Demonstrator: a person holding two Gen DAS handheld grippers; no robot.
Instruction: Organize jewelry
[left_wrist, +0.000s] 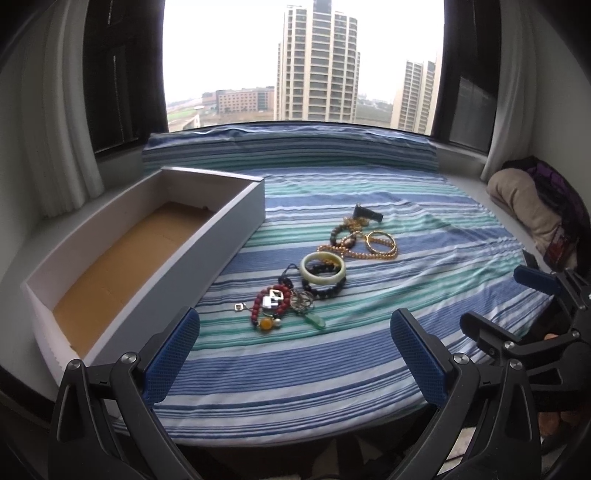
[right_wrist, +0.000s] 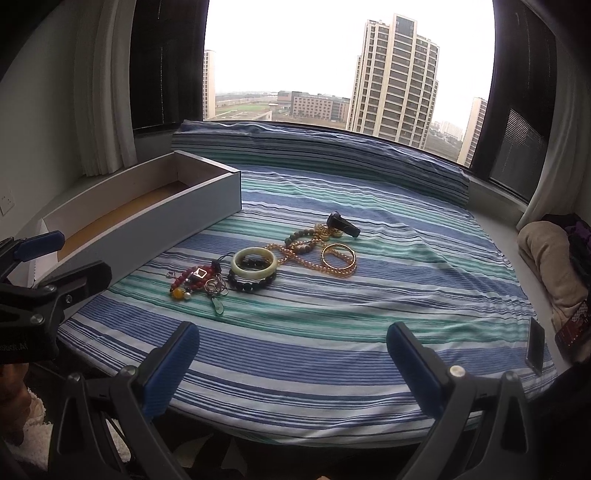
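Both grippers hang above the near edge of a striped cloth (left_wrist: 369, 362), blue, teal and white, slightly rumpled. The left gripper (left_wrist: 295, 350) has its textured blue fingers spread wide with nothing between them; the right gripper (right_wrist: 291, 354) is spread just as wide and equally bare.

The jewelry lies in a loose trail across the middle of the cloth, well ahead of both grippers. Nearest is a red bead bracelet (left_wrist: 267, 299) tangled with a square silver buckle, an amber bead and a green drop pendant (left_wrist: 317, 320). Just behind, a smooth pale jade bangle (left_wrist: 323, 268) rests on a black bead bracelet (left_wrist: 325, 290). Farther back are a gold bead necklace (left_wrist: 373, 251), a plain gold bangle (right_wrist: 339, 254) and a small black clip (right_wrist: 343, 223).

A long rectangular white box (left_wrist: 207, 243) with a brown cardboard floor sits open beside the jewelry on the left
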